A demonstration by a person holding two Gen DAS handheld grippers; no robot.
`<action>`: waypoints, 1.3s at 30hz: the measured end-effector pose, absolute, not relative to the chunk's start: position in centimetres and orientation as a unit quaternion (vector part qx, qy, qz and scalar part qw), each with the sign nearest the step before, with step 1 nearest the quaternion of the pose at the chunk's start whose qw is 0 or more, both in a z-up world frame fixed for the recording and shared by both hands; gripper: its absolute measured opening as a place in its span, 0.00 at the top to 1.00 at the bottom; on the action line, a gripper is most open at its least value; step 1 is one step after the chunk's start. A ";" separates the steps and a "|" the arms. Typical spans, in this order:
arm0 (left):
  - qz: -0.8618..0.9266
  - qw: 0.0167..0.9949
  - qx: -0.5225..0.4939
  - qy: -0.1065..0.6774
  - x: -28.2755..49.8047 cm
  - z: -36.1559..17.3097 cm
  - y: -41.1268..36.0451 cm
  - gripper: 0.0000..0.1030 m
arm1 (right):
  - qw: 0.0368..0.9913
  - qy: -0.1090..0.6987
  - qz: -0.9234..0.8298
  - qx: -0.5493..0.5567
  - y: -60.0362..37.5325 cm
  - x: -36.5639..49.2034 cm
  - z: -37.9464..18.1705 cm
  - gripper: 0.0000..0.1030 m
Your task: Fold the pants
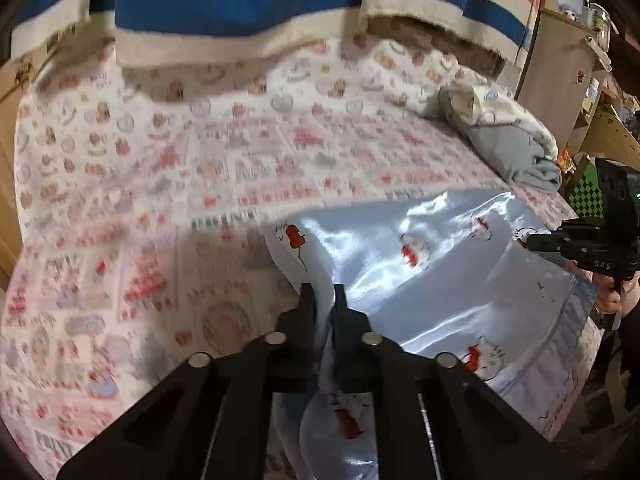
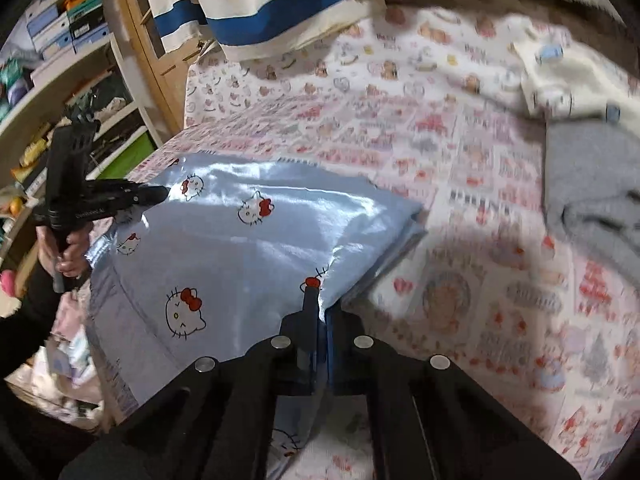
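A: Starting at the bottom centre of the left wrist view, what is the left gripper (image 1: pixel 323 292) doing?

B: Its fingers are pinching together on a bunched edge of the pants (image 1: pixel 432 280), the shiny pale-blue ones with cartoon cats. The cloth is running up between the pads.

A: And the other one?

B: Same story. At the bottom centre of its own view, the right gripper (image 2: pixel 324 300) is clamping a layered blue edge of the pants (image 2: pixel 224 248). They are lying across the lower middle of the frame, on the patterned bedsheet (image 2: pixel 460 152).

A: So which step is this?

B: I'd judge the grasp is just getting made (both corners taken, nothing lifted yet). The next move is probably calling for both hands to be rising together and carrying the edge over, keeping the slippery fabric taut.

A: Anything further back?

B: A grey and cream bundle of clothes (image 1: pixel 508 136) is sitting at the right, and a striped blue-and-cream cloth (image 1: pixel 240 8) is hanging along the top.
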State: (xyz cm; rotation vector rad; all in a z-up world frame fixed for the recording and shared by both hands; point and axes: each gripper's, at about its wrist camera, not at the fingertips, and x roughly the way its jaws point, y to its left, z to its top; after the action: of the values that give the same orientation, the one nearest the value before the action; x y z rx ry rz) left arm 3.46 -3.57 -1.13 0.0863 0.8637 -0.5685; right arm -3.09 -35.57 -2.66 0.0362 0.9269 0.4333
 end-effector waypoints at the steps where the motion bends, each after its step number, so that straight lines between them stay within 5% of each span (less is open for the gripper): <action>1: -0.270 0.872 0.044 0.407 3.7 -0.7 -3.6 0.95 | 0.875 0.437 0.206 0.018 -35.6 -2.9 -2.3 0.98; 10: -0.236 0.902 0.059 0.357 8.3 2.0 -5.1 0.95 | 0.909 0.382 0.169 0.017 -36.3 1.7 0.9 0.98; 22: -0.213 0.891 0.082 0.392 13.7 -0.9 -7.0 0.91 | 0.902 0.417 0.098 0.041 -38.0 7.4 -2.4 0.98; 25: -0.204 0.896 0.091 0.384 13.0 -0.7 -6.6 0.78 | 0.906 0.412 0.087 0.035 -38.2 6.8 -2.3 0.98; 29: -0.165 0.918 0.103 0.344 10.4 0.6 -5.1 0.32 | 0.914 0.400 0.066 0.024 -38.5 4.2 -0.9 0.70; 39: -0.176 0.955 0.100 0.216 -2.6 5.0 -2.7 0.28 | 0.947 0.290 0.134 -0.024 -33.7 -7.5 5.2 0.70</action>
State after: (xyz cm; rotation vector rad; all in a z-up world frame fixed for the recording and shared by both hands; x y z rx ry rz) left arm -2.64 -2.69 5.03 0.2033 0.4391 -0.3572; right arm -7.49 -33.74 5.17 -0.0482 0.5906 0.2734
